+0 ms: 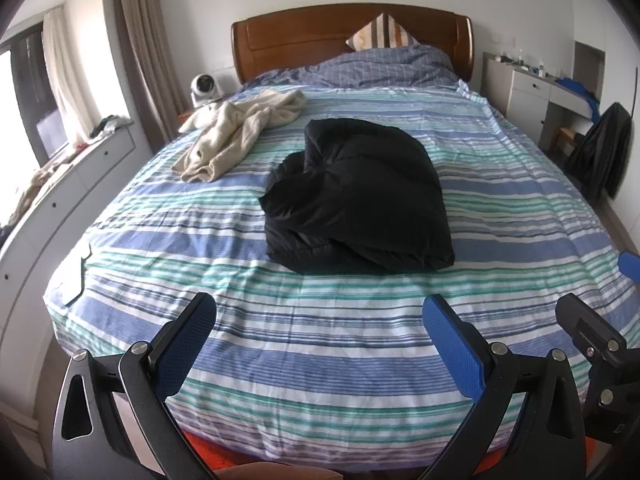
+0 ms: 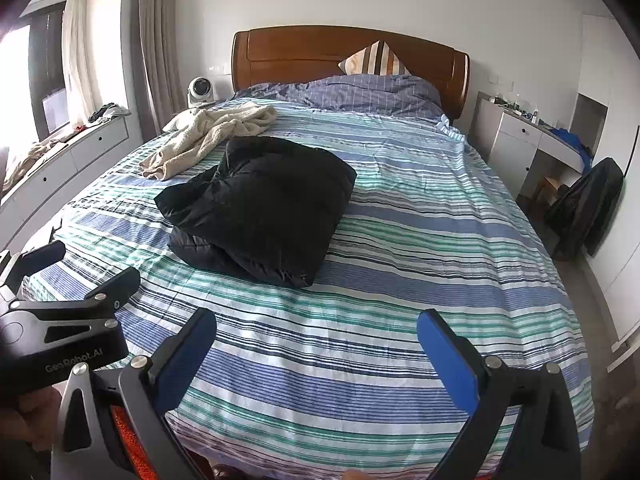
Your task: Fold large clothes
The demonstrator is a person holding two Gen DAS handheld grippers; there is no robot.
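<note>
Both grippers, left [image 1: 320, 336] and right [image 2: 316, 344], hover wide-fingered before a puffy, slippery-looking folded black quilted jacket [image 1: 356, 196], best pinched at its hem corners.

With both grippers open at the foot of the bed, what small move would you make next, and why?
Probably reach the left gripper toward the beige garment. The black jacket already lies folded, while the beige one is crumpled near the bed's far left. Both grippers, right included, are open and empty.

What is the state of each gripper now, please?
Left gripper: open, holding nothing, above the striped bed cover.
Right gripper: open, holding nothing.
</note>
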